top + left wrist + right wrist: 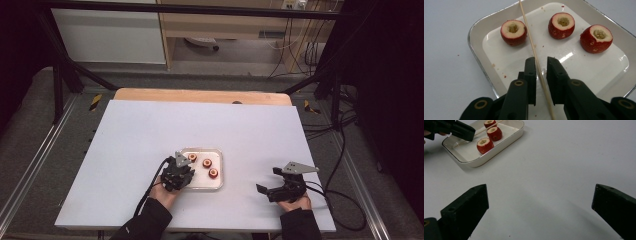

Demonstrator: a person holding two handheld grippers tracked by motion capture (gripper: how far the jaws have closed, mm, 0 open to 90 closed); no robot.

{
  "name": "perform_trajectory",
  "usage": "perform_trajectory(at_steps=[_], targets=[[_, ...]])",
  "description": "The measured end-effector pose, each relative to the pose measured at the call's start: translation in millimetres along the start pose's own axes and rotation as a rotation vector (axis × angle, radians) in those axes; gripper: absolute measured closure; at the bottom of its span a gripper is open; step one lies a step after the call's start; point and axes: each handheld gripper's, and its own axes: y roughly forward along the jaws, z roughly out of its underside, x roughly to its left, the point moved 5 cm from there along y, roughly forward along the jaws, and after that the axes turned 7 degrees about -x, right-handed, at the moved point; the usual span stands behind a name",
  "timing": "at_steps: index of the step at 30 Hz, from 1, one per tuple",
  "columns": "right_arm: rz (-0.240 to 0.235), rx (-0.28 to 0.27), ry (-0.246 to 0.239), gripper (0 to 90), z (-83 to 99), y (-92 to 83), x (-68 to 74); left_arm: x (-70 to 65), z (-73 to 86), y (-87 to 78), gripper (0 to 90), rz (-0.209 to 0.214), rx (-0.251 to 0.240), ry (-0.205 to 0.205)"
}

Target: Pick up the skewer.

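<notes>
Left gripper, jaws narrowly parted, is straddling a wooden skewer lying in the white tray, its length running straight ahead between three cored red fruits.

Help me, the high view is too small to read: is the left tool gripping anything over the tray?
Observer: A thin wooden skewer runs between the jaws of the left tool, but a gap shows beside it, so it is not clamped.
Operator: And the red pieces?
Observer: Three red fruits, each cut flat on top and cored hollow, sit apart in the white tray.
Operator: Right tool?
Observer: The right tool is wide open, nothing between its jaws, over the table.
</notes>
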Motion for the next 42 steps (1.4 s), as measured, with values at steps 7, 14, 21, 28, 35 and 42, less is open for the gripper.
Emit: perform_trajectory(at_steps=[7,14,21,28,35,42], targets=[[-0.001,0.001,0.000,1.5,0.0,0.1,0.1,0.9,1.1,0.1,85.5,-0.029,-0.012,-0.011],[-0.001,0.002,-0.004,1.5,0.2,0.3,-0.1,2.2,1.3,-2.3,87.9,-0.014,-0.035,-0.014],[-0.003,-0.006,-0.006,1.6,-0.6,-0.4,0.6,8.0,-2.2,-15.7,88.1,0.019,-0.088,-0.007],[0.011,0.015,-0.057,1.6,-4.4,2.8,8.0,12.2,-2.5,-26.8,88.1,0.074,-0.095,0.053],[0.015,0.041,-0.134,1.6,-11.0,9.5,21.9,7.0,-6.3,-33.1,88.1,0.146,-0.100,0.110],[0.005,0.066,-0.246,2.1,-18.9,19.8,37.0,0.0,-10.4,-37.6,88.1,0.187,-0.103,0.160]])
